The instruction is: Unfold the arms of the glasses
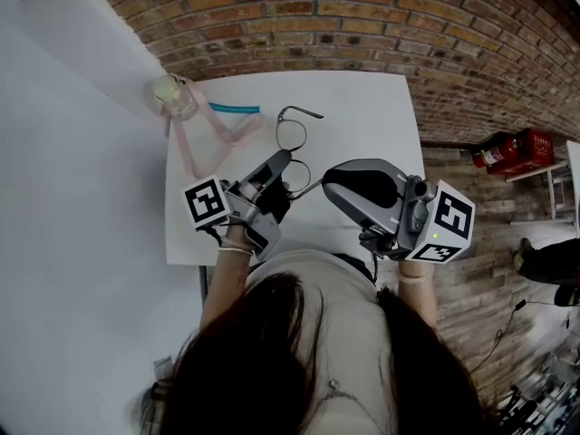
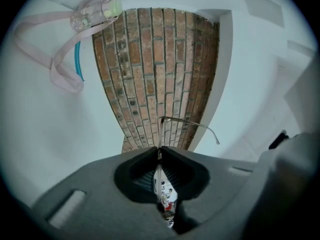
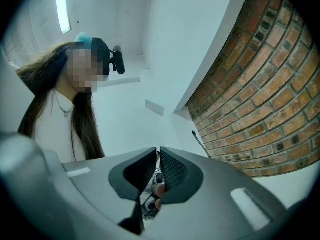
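Head view: the glasses (image 1: pixel 292 137) sit over the white table (image 1: pixel 362 116), the far temple swung out. My left gripper (image 1: pixel 276 166) is at the near lens, my right gripper (image 1: pixel 337 181) at the near temple's end.

Left gripper view: the jaws are clamped on the frame (image 2: pixel 159 134), anchoring it so a temple can pivot.

Right gripper view: the jaws are pressed together and the temple tip (image 3: pixel 199 140) shows just beside them. I can't confirm it's pinched.

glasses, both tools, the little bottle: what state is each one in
left tool: shut on the glasses
right tool: shut, an arm tip just beside it
glasses: far arm unfolded, near arm angled toward the right tool
bottle: cap on
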`<action>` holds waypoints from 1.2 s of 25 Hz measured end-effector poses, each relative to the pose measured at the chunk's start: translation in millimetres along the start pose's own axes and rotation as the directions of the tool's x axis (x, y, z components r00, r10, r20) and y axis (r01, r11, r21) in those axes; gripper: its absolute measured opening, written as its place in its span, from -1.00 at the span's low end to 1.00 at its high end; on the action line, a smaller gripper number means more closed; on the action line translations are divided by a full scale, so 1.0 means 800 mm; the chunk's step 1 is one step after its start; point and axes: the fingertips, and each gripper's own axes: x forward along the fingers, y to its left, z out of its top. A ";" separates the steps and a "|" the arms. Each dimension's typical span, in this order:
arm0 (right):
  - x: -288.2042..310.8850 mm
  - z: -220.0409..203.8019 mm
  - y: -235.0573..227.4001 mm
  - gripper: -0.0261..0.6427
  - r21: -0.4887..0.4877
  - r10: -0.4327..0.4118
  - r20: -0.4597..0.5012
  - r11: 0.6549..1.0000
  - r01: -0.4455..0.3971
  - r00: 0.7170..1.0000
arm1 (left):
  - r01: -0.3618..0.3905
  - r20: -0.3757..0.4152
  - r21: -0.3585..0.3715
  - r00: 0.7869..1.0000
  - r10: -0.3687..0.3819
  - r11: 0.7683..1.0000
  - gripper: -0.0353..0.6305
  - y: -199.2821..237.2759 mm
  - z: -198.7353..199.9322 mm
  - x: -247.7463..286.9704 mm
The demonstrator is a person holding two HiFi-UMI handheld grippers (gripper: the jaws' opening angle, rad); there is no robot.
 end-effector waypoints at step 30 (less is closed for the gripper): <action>-0.002 0.000 -0.008 -0.79 -0.012 -0.054 0.004 0.998 0.054 0.999 | -0.002 0.031 -0.061 1.000 0.004 0.998 -0.82 0.012 0.002 -0.002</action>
